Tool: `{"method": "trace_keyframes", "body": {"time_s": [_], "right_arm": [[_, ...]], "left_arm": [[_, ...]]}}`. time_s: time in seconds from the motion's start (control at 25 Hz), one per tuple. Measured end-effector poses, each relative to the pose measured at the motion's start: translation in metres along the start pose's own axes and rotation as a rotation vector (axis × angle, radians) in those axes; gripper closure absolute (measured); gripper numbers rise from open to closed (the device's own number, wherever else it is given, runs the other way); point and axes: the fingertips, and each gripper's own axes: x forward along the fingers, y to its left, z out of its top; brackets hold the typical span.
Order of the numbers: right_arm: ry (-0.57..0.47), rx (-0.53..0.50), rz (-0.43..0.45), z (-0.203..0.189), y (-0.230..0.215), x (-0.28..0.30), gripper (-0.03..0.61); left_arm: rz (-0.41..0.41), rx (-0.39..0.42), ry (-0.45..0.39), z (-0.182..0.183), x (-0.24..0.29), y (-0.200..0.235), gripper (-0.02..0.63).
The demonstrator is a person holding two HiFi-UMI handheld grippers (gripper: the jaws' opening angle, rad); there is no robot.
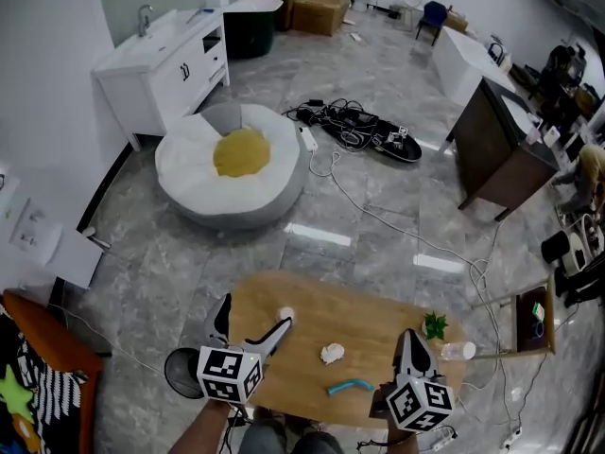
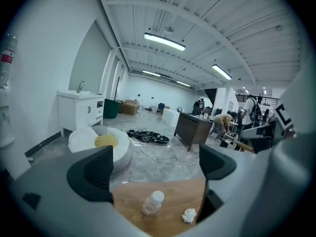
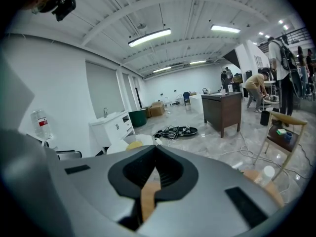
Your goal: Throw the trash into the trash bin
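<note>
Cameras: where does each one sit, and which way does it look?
Head view: on the person's head, looking steeply down at the table; both forearms, the left gripper and the right gripper show.
Left gripper view: on the left gripper, looking along its open jaws at a bottle and a paper wad.
Right gripper view: on the right gripper, looking past its shut jaws across the room.
Shared: all three show the beanbag.

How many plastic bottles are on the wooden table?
2. One plastic bottle is on the table, far left, ahead of the left gripper; the other is at the right edge, beside the small green plant. None seems hidden.
</note>
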Motion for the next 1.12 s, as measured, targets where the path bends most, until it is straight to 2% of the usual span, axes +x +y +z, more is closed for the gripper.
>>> {"method": "trace_keyframes", "body": {"time_s": [0.24,0.4,0.52,0.68,0.96,1.12], "right_arm": [[0.092,0.008,0.006,-0.098,-0.034,0.028,0.577],[0.144,0.008,0.008,-0.168,-0.055,0.051,0.577],[0.166,0.018,0.001,-0.197,-0.067,0.061,0.577],[0.192,0.019,-0.010,-0.213,-0.078,0.066,0.577],[0.205,0.032,-0.023,-0.221,-0.088,0.071,0.577],[0.210,0.050,-0.039,-0.226,-0.095,0.067,0.577]], "left_arm": [[0.006,0.037,0.068,-0.104,0.027,-0.005,0.074],[0.020,0.007,0.097,-0.178,0.050,-0.001,0.074],[0.024,-0.009,0.107,-0.212,0.062,-0.001,0.074],[0.015,-0.012,0.114,-0.229,0.074,-0.006,0.074],[-0.002,0.014,0.128,-0.235,0.098,-0.004,0.078],[0.001,0.028,0.127,-0.232,0.110,-0.004,0.112]]}}
